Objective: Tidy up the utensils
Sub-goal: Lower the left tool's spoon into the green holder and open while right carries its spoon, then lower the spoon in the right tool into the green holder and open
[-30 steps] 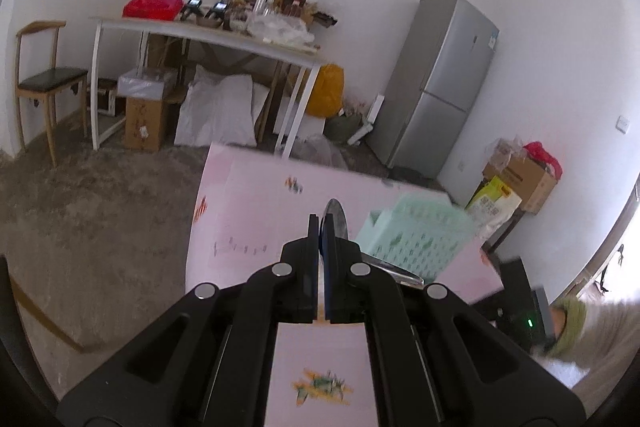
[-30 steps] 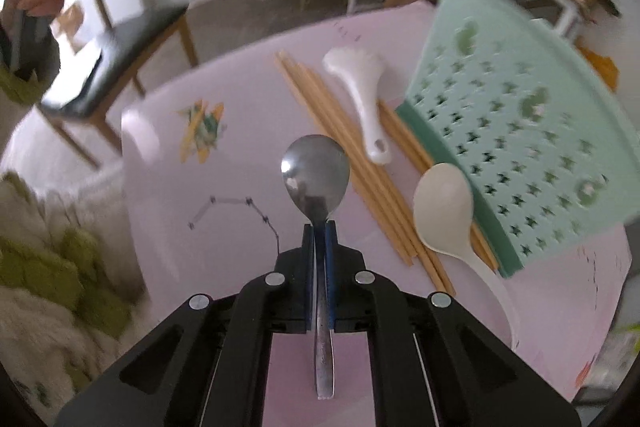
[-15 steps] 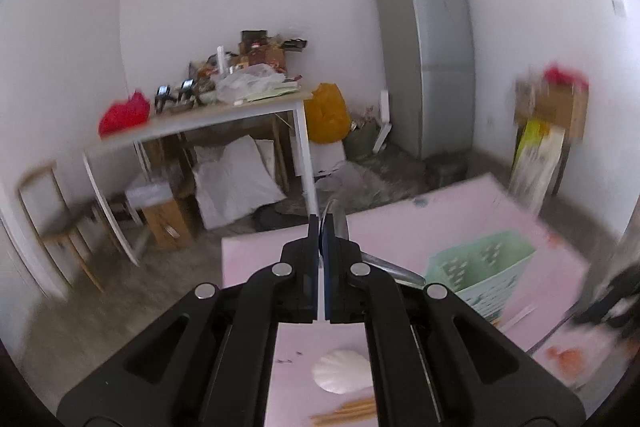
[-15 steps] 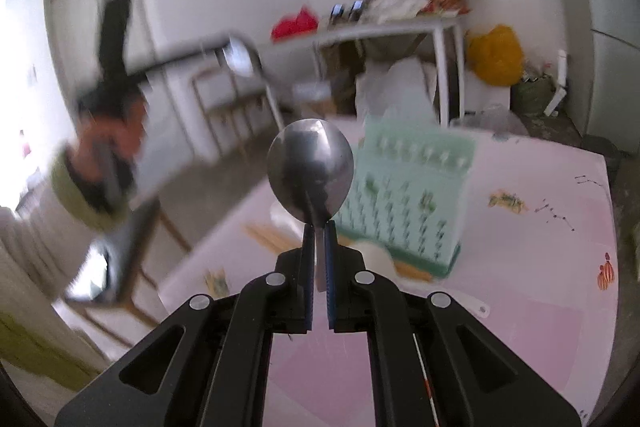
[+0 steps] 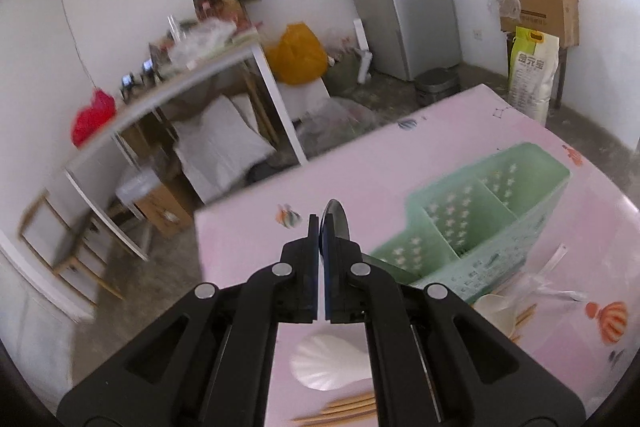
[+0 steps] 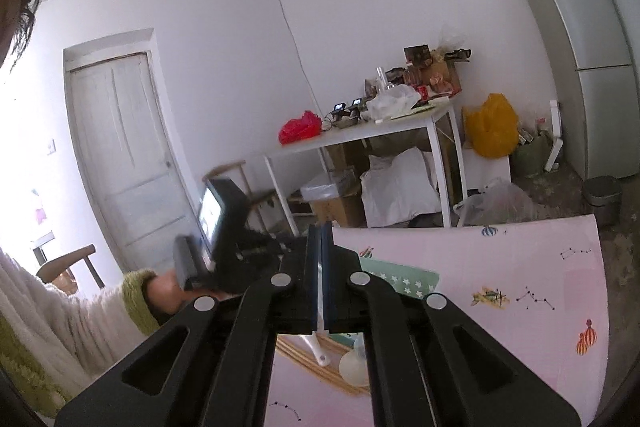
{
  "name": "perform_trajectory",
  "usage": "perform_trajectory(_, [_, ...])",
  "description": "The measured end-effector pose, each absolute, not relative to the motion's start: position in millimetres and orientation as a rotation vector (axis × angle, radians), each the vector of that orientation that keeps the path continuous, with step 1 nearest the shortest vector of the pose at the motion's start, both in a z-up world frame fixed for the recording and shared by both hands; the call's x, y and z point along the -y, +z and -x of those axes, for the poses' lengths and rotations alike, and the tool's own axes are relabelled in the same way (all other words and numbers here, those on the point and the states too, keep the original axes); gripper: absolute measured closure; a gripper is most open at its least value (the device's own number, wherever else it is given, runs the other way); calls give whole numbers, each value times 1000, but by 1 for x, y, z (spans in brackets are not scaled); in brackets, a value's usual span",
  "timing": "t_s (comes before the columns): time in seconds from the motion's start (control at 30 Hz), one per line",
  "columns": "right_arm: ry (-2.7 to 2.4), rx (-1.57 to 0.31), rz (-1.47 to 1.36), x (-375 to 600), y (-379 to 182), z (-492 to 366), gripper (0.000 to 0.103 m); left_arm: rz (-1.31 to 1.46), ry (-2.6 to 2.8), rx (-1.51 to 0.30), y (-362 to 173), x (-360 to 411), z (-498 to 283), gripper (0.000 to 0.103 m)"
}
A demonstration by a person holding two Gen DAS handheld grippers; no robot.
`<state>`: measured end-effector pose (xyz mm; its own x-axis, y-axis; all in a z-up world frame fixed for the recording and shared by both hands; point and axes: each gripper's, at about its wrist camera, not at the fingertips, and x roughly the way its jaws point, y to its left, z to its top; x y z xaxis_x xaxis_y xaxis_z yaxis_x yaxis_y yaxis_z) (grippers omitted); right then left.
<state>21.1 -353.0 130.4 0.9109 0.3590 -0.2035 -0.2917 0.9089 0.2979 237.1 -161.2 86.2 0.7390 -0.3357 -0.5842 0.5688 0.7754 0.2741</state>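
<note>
Left wrist, claw gripping spoon, green caddy

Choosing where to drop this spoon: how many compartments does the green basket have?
3 in the green basket: near compartment by the left hand-held gripper, middle compartment, far compartment. The near corner is hidden, so maybe more.
</note>
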Motion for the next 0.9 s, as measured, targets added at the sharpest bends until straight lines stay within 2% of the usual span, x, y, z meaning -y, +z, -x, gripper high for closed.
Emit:
perform_trajectory(0.27, [320,-390,-277,355,107,-28,101,-439,-512,-557,74,162,-245,100])
perform_trajectory(0.37, [340,-487,-283,348,84,-30,99,-404,-538,-591,71,159,-250,85])
perform_trajectory(0.4, [340,-531,-269,342,74,-33,98,-394,-540,-592,71,160,-250,76])
perform_trajectory(0.43, [348,-562,-259,337,67,-34,92,-378,-544,-590,72,158,-250,69])
perform_trajectory(0.47, [356,-594,-252,331,58,-37,78,-364,-548,-586,74,156,-250,65])
perform_trajectory(0.53, [369,-654,-247,322,36,-45,61,-325,-555,-568,79,151,-246,50])
perform_trajectory(0.7, [368,-757,-217,306,-1,-69,61,-249,-519,-516,93,126,-231,40])
perform_trajectory(0.9, [339,-855,-117,289,-35,-97,60,-159,-474,-513,98,82,-211,38])
